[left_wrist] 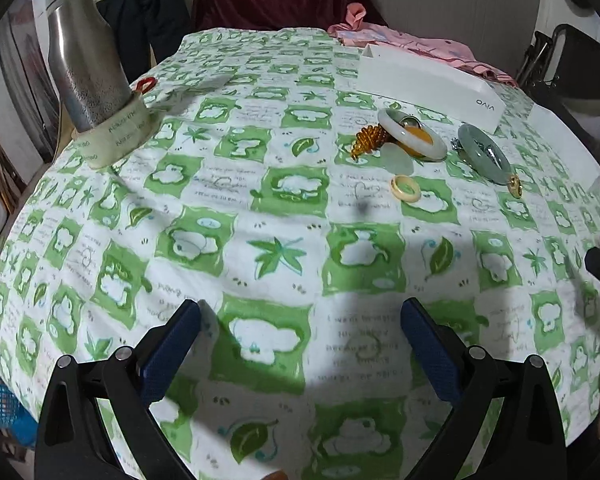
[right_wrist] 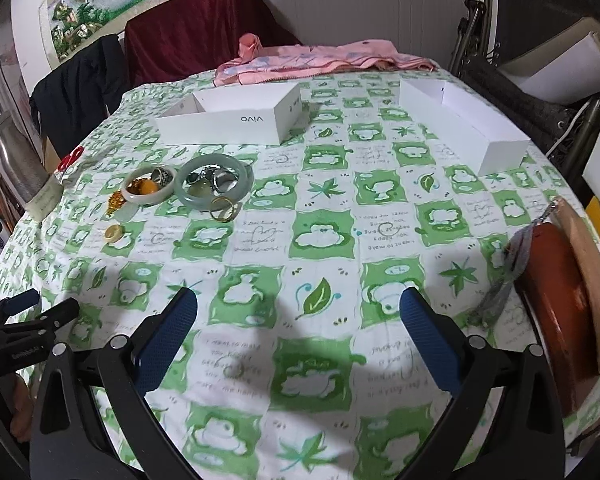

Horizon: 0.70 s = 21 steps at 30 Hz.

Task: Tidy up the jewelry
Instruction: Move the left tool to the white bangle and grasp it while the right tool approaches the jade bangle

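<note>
Green-checked tablecloth [right_wrist: 320, 240], two white boxes [right_wrist: 236, 116] – two bangles [right_wrist: 212, 184], both tongs [left_wrist: 300, 344] [right_wrist: 298, 340] spread apart, empty.

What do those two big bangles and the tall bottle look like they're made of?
Green bangle: probably jade or glass; pale, cloudy, glossy surface.
White bangle: similar polished stone or glass, milky with a smooth shine.
Bottle: metal, likely stainless steel; grey brushed sheen, with a speckled lower half.
The material cannot be confirmed from looks alone.
</note>
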Tool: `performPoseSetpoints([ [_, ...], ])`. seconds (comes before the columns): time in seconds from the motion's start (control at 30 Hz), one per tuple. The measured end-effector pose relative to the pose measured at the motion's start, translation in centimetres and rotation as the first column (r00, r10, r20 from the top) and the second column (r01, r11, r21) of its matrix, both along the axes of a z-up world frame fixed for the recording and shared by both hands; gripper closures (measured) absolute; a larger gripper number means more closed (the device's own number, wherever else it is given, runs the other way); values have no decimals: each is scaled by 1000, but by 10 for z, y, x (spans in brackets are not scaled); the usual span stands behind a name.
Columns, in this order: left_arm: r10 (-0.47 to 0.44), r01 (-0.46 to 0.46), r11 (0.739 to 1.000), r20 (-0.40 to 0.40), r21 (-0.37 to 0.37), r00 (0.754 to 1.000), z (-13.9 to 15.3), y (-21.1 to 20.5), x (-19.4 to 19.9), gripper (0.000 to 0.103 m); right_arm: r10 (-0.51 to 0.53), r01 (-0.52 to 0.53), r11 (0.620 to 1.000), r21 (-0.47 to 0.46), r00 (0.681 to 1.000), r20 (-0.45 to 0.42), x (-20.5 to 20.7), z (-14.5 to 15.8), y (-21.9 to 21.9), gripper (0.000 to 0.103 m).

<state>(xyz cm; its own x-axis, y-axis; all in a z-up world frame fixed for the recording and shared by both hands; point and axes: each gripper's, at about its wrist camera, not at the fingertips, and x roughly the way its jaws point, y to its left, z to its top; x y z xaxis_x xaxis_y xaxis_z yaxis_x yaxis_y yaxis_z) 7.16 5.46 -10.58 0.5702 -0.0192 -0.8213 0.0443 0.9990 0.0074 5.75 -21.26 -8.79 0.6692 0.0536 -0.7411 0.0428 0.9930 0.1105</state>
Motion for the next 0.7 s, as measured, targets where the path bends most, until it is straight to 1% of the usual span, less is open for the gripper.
performPoseSetpoints([
  [0.1,-13,13,1000,33,3,999,-1,-1,-2,4,15,-15,1000,3,1000,-12,9,-4,-2,7],
  [0.17,-17,17,1000,41,0,999,-1,-2,-1,4,18,-18,1000,-5,1000,-20,15,-8,-3,7],
  [0.33,-23,23,1000,12,2,1000,0,-1,4,4,38,-38,999,8,997,-62,29,-18,-8,6],
  [0.37,-30,30,1000,4,4,1000,1,-2,8,4,47,-47,999,5,996,-76,33,-21,-8,5],
  [0.43,-45,45,999,-4,8,999,2,-5,16,4,58,-60,998,-18,995,-77,35,-22,-5,5],
  [0.53,-93,93,995,-5,18,996,5,-16,30,5,62,-65,997,-44,995,-81,36,-23,0,5],
  [0.6,-133,133,991,-6,26,991,7,-26,39,5,61,-64,997,-41,995,-79,36,-23,0,5],
  [0.7,-167,167,986,-3,24,986,11,-36,56,5,60,-64,997,-44,995,-80,35,-24,1,5],
])
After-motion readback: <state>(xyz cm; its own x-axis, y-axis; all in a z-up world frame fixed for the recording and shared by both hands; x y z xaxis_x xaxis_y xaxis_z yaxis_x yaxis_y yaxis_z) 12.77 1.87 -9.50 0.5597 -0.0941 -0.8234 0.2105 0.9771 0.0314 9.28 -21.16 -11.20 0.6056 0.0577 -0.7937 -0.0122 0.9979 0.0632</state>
